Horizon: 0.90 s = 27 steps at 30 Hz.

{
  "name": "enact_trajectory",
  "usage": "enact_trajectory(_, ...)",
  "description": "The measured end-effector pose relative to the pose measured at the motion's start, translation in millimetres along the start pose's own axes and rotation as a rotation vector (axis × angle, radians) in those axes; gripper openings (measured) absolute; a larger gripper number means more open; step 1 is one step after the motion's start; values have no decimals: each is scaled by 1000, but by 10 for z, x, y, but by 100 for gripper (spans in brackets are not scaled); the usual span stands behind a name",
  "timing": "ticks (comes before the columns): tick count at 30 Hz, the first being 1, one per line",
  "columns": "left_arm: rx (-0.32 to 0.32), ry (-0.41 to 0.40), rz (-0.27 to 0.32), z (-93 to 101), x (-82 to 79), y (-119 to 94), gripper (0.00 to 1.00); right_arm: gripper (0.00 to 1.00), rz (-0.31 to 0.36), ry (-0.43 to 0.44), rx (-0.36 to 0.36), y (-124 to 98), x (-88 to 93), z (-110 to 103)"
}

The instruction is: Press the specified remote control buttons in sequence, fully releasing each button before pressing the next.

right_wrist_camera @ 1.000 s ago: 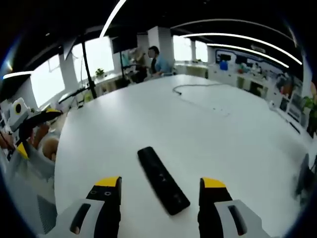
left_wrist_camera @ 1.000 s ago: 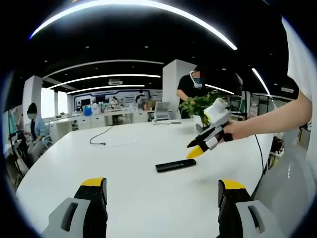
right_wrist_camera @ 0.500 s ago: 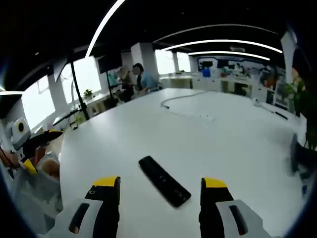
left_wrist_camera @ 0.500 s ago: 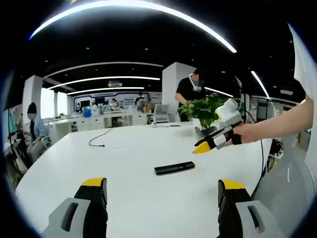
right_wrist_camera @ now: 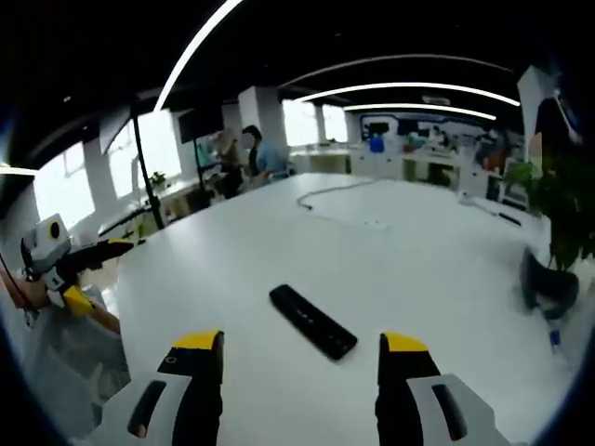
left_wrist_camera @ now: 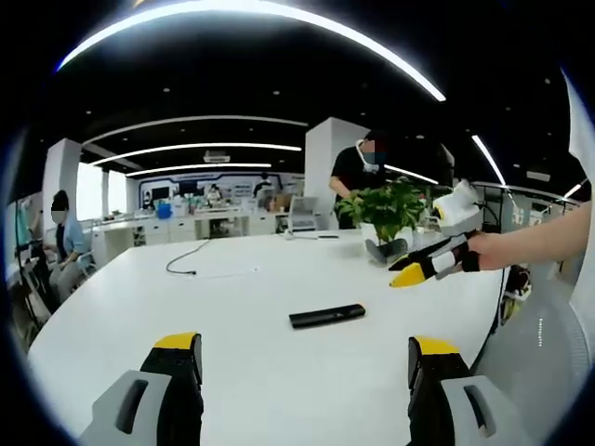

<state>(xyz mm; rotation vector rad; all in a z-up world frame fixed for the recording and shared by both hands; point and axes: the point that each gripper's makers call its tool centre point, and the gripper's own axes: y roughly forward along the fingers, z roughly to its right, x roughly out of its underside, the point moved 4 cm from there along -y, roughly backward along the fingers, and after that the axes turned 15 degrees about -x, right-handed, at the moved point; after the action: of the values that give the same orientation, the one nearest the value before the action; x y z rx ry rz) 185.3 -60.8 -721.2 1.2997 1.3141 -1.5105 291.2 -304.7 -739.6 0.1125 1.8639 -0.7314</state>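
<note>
While both grippers hang back with jaws spread and empty, the slim black plastic remote control (right_wrist_camera: 312,321) lies flat on the white table (right_wrist_camera: 418,269) ahead of the right gripper (right_wrist_camera: 299,358), likely kept plainly visible; the left gripper (left_wrist_camera: 302,358) hovers farther off.

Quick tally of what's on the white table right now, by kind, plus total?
Remote control: 1
Cable: 1
Potted plant: 1
Total: 3 on the table. Other small things at the far edge are too small to identify. Neither gripper, left or right, touches anything.
</note>
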Motion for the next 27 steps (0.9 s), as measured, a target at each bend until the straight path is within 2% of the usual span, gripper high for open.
enact_trajectory(3,3,-10,2,-1,-3,0,95,66,9,-15,21,-103,1,-64)
enact_trajectory(7,16,-17,-3,17,2,0,95,70,-19,-58,51,-222,51,-166)
enact_trajectory(11,31,-9,-11,46,14,3,95,70,-38,-86,72,-316,104,-268)
enact_trajectory(20,71,9,-39,120,42,-10,95,72,-26,-148,113,-506,229,-549)
enact_trajectory(27,82,71,-15,174,23,-33,99,80,73,-139,160,-698,290,-641)
